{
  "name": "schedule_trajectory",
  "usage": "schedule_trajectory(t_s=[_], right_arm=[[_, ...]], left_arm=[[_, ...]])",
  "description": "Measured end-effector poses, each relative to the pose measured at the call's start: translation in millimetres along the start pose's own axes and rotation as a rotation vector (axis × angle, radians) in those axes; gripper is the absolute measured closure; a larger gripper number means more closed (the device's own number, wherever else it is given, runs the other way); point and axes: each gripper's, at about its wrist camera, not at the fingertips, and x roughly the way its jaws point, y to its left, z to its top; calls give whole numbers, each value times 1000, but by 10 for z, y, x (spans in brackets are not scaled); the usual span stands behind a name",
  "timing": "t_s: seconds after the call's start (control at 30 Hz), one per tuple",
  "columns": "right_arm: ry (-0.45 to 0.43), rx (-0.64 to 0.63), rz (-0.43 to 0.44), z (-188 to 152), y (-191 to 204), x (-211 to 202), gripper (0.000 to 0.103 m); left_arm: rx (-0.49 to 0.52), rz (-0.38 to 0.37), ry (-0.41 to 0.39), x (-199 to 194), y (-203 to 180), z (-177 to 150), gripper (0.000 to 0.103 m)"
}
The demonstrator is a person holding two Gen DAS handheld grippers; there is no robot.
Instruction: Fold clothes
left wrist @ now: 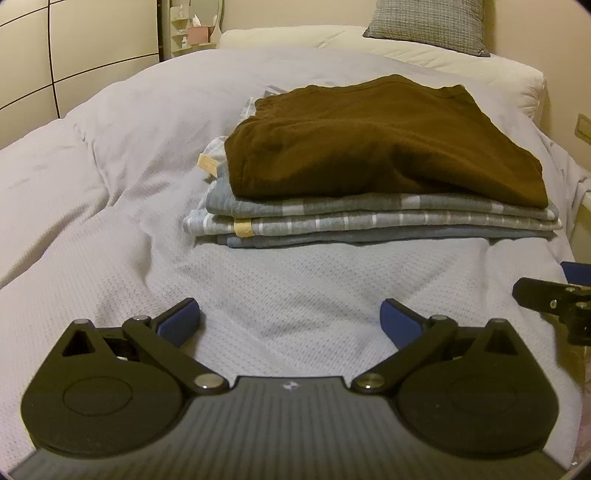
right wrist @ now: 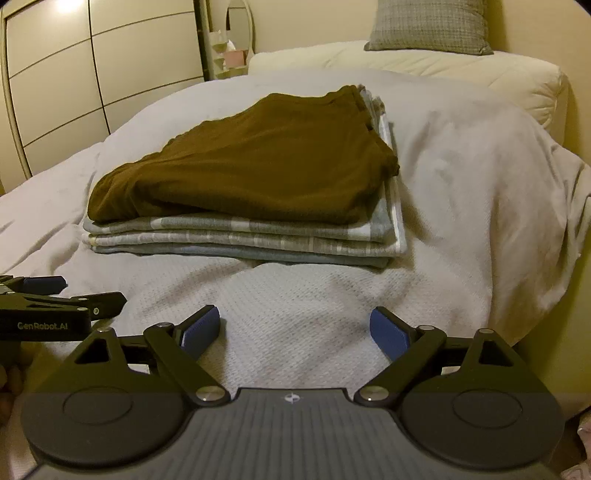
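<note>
Low in the left wrist frame, the left gripper [left wrist: 290,319] hovers level over the white waffle-weave bedspread [left wrist: 288,280], blue pads spread wide, holding nothing. Likewise the right gripper [right wrist: 294,329] sits bottom-centre in its own view, wide open and empty. Mid-frame beyond lies a folded brown garment [left wrist: 373,144] atop a stack of folded grey striped clothes [left wrist: 369,219]. Farther, upper right, a grey pillow [left wrist: 428,24].
</note>
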Motion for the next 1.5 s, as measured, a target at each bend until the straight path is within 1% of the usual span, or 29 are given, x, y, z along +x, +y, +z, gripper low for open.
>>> schedule_trajectory(t_s=[0.03,0.1,0.43,0.6,0.7,0.8,0.87,0.97,1.03,1.13,1.23,1.33,1.5], right_arm=[[1,0,-1,-1,2,7,11],[6,0,-2,5,6,10,1],[11,-3,-8,-5,18,26,0],[24,0,-10,1,11,6,0],[37,17,-14,11,9,-41,0],[22,43,-4,37,6,-176,0],[8,38,-4,53,20,-277,0],[-5,25,-16,74,43,-424,0],[-2,35,-16,81,41,-513,0],[1,48,-19,72,44,-659,0],[-6,58,-5,34,47,-815,0],[-12,37,-3,-6,70,-956,0],[-18,60,9,-40,45,-1162,0]], left_arm=[[0,0,0,-1,0,-3,0],[-7,-8,-2,2,17,-12,0],[-19,-8,-5,-15,28,-13,0],[-34,7,-14,-102,20,0,1],[-53,11,-20,-232,18,12,1],[-82,17,-32,-401,14,11,1],[-93,20,-28,-500,-2,6,1],[-68,39,5,-610,-74,-14,1],[-66,49,6,-702,-109,-35,1],[-84,46,1,-878,-140,-67,1],[-74,47,-2,-1037,-199,-103,1],[-69,44,-3,-1160,-260,-134,1],[-73,31,-7,-1335,-369,-195,1]])
